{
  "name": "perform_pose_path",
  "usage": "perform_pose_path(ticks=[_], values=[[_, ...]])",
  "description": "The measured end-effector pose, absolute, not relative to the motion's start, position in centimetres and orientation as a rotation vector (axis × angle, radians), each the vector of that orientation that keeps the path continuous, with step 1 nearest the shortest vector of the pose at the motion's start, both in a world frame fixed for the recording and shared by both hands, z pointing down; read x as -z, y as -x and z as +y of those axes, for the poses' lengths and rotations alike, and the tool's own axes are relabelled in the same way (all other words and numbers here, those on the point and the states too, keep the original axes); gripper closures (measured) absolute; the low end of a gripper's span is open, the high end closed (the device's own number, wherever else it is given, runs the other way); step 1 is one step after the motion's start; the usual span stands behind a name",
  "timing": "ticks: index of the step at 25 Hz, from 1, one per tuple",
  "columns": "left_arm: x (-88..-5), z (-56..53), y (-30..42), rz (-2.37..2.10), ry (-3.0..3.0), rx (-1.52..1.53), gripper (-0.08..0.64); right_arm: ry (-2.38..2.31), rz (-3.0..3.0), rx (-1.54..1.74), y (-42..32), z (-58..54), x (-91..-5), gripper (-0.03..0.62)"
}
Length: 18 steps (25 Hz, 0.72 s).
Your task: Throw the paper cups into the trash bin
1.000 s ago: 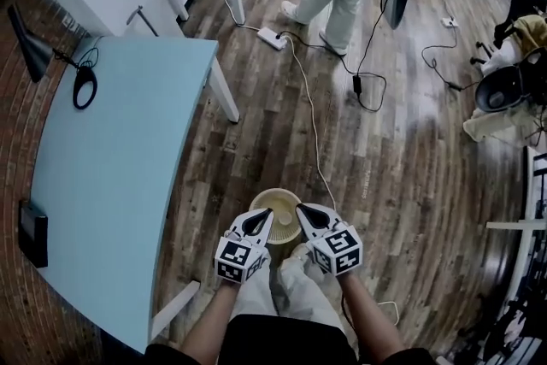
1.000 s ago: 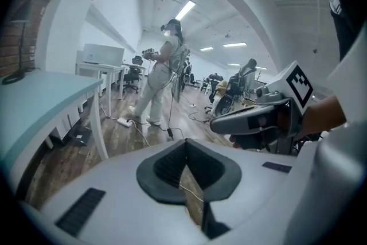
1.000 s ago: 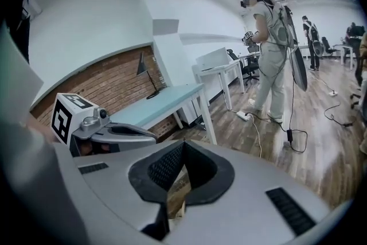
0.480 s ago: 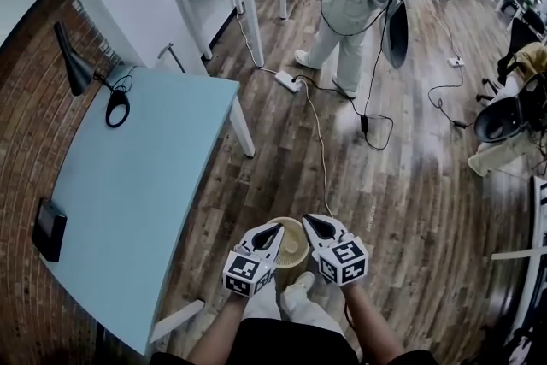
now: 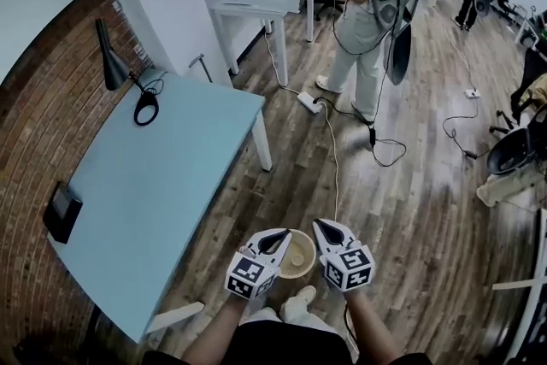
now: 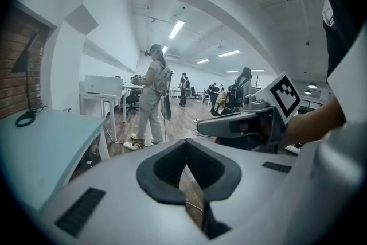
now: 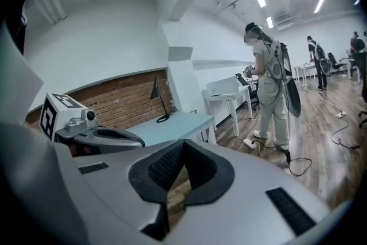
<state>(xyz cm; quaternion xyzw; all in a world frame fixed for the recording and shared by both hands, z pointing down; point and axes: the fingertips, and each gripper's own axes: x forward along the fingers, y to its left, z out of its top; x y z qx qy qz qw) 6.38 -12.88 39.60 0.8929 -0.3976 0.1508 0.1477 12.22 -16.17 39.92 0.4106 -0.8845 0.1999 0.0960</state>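
Two closed grippers (image 5: 282, 235) (image 5: 320, 226), trash bin (image 5: 297, 271) below

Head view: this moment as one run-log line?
left gripper shut, empty | right gripper shut, empty | trash bin on floor below them

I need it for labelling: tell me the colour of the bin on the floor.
The trash bin is a pale cream-yellow; the head view shows it best.
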Motion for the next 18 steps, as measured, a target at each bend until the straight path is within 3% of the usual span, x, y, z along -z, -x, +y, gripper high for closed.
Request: perform_pose_path(ticks=[18], values=[[-34.7,-5.2,-2.0,-1.230,-2.641,-0.399,0.551,-1.196,-2.702,-0.429,-6.7,-8.6,-33.8,0.588]])
